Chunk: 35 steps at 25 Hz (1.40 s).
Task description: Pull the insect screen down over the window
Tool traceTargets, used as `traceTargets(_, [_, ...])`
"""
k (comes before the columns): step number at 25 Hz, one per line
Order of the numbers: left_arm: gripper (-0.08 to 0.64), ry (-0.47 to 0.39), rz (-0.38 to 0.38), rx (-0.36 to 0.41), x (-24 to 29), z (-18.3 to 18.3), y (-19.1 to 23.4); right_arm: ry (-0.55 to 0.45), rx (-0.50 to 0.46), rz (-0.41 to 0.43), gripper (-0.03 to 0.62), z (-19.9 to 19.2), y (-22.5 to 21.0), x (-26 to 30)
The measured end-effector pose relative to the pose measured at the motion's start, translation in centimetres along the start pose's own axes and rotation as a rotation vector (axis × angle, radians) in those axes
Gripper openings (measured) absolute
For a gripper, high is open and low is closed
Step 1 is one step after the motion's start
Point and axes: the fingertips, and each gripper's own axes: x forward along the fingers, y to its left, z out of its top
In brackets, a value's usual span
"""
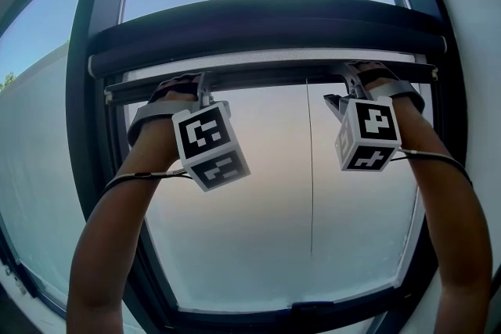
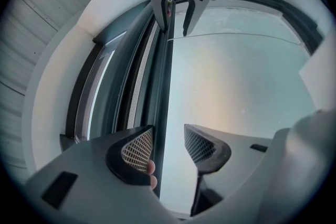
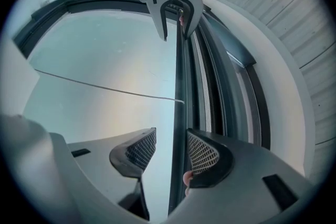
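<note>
Straddling the screen bar high on the window, the left gripper and right gripper are seen with jaws apart, unclamped; the pull-down is judged barely begun, and an even downward draw is needed.

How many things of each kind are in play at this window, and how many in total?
Tongs: 2, left tongs and right tongs
Marker cubes: 2, left cube and right cube
Arms: 2, left arm and right arm
Screen bar: 1
Cord: 1
Total: 8
</note>
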Motion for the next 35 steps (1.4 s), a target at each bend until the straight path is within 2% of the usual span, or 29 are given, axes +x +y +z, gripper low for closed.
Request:
traceTargets(6, [0.186,-0.007,-0.079,0.067,-1.6,-0.3,-3.0,0.005,-0.003,0.078,0.164,0.5,3.0,-1.6])
traceTargets(12, [0.186,-0.065,-0.122,0.057,-2.7,-0.2,-5.8,0.014,-0.031,0.121,0.164,0.5,5.7,-2.8])
traceTargets(18, [0.186,-0.128,-0.15,0.027,-3.9,-0.3,-8.3,0.035,-0.009,0.165,0.166,1.0,8.3,-3.8])
traceTargets(21, [0.186,-0.153,-0.208,-0.005,-4.6,-0.4,-9.5,0.042,-0.005,0.196,0.165,1.3,9.4,-4.2])
traceTargets(26, [0.186,-0.181,-0.255,0.0,-5.8,0.0,-11.9,0.037,0.012,0.234,0.164,1.3,11.8,-5.5])
traceTargets(35, [0.186,-0.142,-0.302,0.005,-6.4,-0.5,-14.5,0.022,0.014,0.277,0.164,1.8,14.3,-6.4])
